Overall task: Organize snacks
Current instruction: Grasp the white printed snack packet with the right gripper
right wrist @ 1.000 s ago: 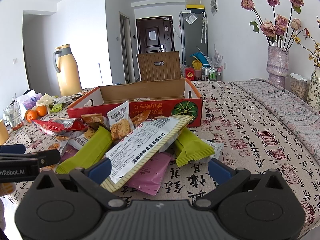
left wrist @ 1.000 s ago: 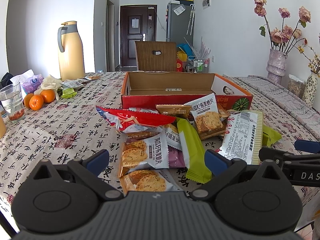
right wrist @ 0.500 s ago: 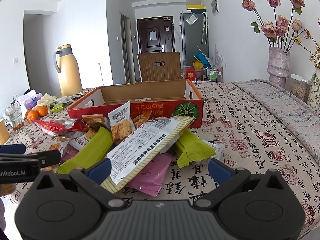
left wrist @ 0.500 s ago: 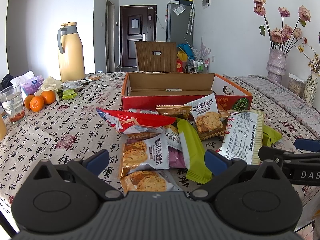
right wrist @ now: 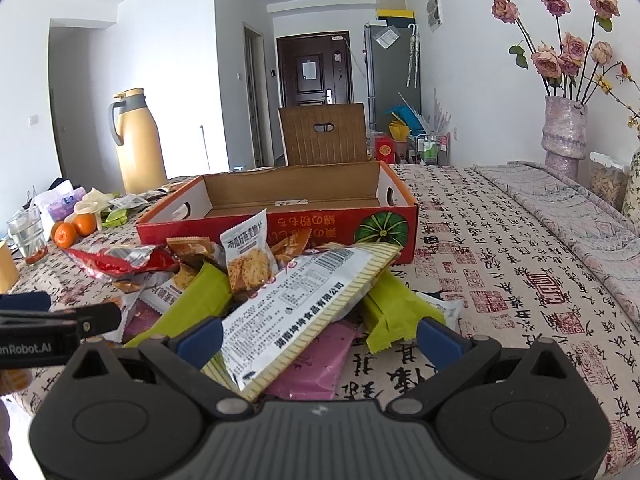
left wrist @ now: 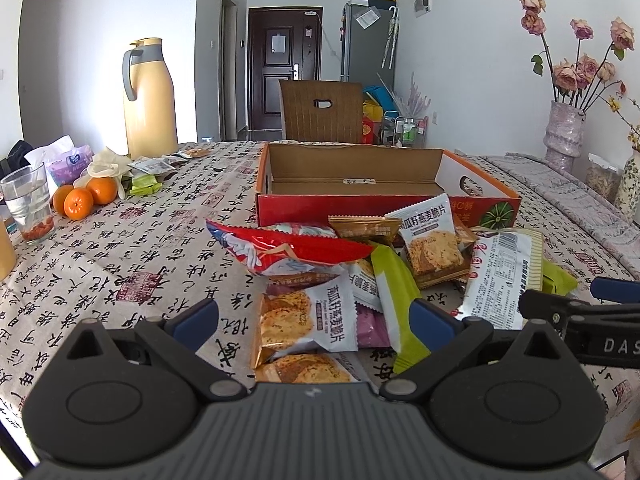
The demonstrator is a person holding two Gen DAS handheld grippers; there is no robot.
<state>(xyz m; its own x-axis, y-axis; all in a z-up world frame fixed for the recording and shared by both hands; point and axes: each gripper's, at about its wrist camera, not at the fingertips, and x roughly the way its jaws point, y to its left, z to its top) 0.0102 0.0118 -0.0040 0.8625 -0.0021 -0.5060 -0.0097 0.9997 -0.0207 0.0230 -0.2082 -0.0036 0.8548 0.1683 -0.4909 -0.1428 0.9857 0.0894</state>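
Little has moved since the earlier frames: both grippers, left [left wrist: 312, 320] and right [right wrist: 320, 334], have only crept closer, jaws wide and empty. Snack packets [left wrist: 360, 272] lie heaped mid-frame before the empty box [left wrist: 384, 210]; sorting hasn't begun.

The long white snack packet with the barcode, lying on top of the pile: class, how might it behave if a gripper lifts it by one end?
The long white snack packet with the barcode is probably light. It spans the pile unsupported, so its contents seem fairly stiff. The glossy film could slip.
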